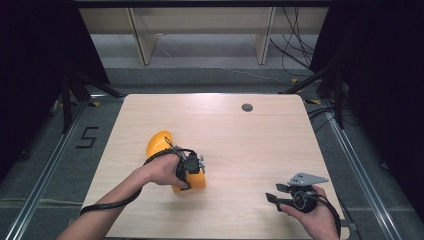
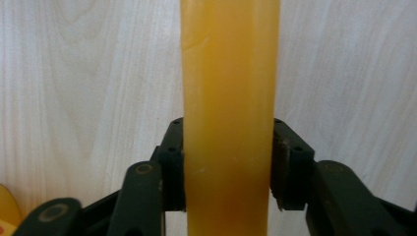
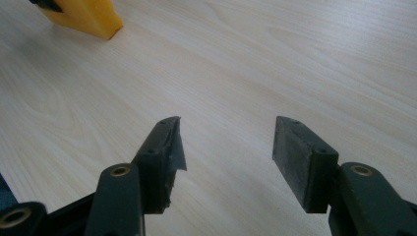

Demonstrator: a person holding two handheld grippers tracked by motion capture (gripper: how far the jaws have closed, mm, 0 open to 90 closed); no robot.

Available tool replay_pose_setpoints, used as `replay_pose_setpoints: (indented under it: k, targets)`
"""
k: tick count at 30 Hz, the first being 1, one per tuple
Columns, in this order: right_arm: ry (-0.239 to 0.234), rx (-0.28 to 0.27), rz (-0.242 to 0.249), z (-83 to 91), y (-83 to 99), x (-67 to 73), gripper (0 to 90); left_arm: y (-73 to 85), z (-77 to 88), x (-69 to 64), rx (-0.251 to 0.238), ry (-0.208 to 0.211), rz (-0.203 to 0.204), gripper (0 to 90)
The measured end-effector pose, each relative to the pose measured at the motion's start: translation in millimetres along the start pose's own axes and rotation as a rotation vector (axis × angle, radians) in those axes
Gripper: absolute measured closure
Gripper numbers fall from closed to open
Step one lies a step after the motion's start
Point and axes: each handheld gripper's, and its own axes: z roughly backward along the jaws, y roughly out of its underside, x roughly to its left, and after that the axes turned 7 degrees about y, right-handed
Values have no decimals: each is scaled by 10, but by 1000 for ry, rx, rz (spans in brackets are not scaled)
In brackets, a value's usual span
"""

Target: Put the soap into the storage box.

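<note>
Your left gripper [image 2: 227, 162] is clamped on the yellow block [image 2: 228, 118]: in the left gripper view both black pads press flat against its two sides, and the smooth yellow face runs straight up between them and out of the top of that picture. No gap shows between pad and plastic on either side. Behind the block lies the pale wooden table [image 2: 88, 73].

From the high view, your left hand [image 1: 162, 171] comes in from the bottom left and sits on the near left part of the table [image 1: 240, 150], with the left gripper [image 1: 192, 172] down over the yellow block [image 1: 196, 181]. Just behind your hand, a rounded yellow piece [image 1: 159, 142] lies on the wood; whether it is joined to the block you cannot tell, since hand and gripper cover the space between.

Your right gripper [image 1: 276, 193] rests well apart at the near right corner, in your right hand [image 1: 312, 215]. In the right gripper view its jaws stand wide with bare tabletop between the pads [image 3: 295, 157], holding nothing, and a corner of the yellow block [image 3: 91, 17] shows far off at the upper left.

Farther back, a small grey round cap [image 1: 247, 107] is set in the table near its far edge.
</note>
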Motion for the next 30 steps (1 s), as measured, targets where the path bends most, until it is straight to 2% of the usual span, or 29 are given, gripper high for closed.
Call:
replay_pose_setpoints:
  k: [3,5,7,8,9,10,12,13,14,15,16,17,18,19,21,22,23,24,25,26,27,28,29,30]
  targets:
    - [0,0,-1,0,0,0,447,0,11,12,-3,-4,-7,604]
    - [2,1,2,-1,1,-2,447,9,9,-4,-4,12,49,605]
    - [2,1,1,-1,0,-2,447,7,15,9,0,-3,45,606]
    - [-1,7,-22,1,4,16,447,14,12,-10,-7,3,85,606]
    - [2,0,3,-3,2,-4,447,19,13,-25,-14,-14,135,607]
    - [1,0,4,-5,3,-4,447,26,15,-37,-19,-19,181,607]
    - [1,0,3,-6,3,-6,447,47,24,-73,-45,-11,307,607]
    - [2,-1,4,-7,4,-7,447,68,44,-84,-81,8,419,608]
    - [-1,-1,2,-8,4,-6,447,93,51,-106,-158,65,645,607]
    - [-7,5,-5,-11,4,-4,446,118,72,-105,-183,93,694,607]
    - [-1,2,1,-10,4,-6,447,139,91,-117,-174,87,699,607]
    - [-2,3,1,-12,4,-5,446,149,92,-140,-170,62,716,607]
    - [-2,3,1,-12,4,-5,446,149,92,-140,-170,62,716,607]
    - [-10,7,0,-16,3,4,446,166,88,-159,-145,10,706,608]
    - [-5,-2,16,-18,0,-5,446,172,98,-155,-133,16,719,607]
    - [-8,3,-4,-12,5,7,445,189,103,-156,-134,22,741,608]
    - [-8,3,-4,-12,5,7,445,189,103,-156,-134,22,741,608]
    - [-18,19,-28,-7,5,19,446,191,120,-158,-124,27,752,608]
    - [-13,4,-20,-15,7,13,446,203,131,-170,-147,0,770,608]
    - [-13,4,-20,-15,7,13,446,203,131,-170,-147,0,770,608]
    - [-4,4,-13,-10,6,9,446,209,169,-163,-137,6,788,608]
    - [-12,14,-28,-6,6,19,446,224,199,-154,-144,6,818,608]
    - [-14,15,-30,-5,6,20,445,224,199,-154,-144,6,818,608]
    - [1,4,-11,-5,5,8,445,238,224,-141,-150,10,833,608]
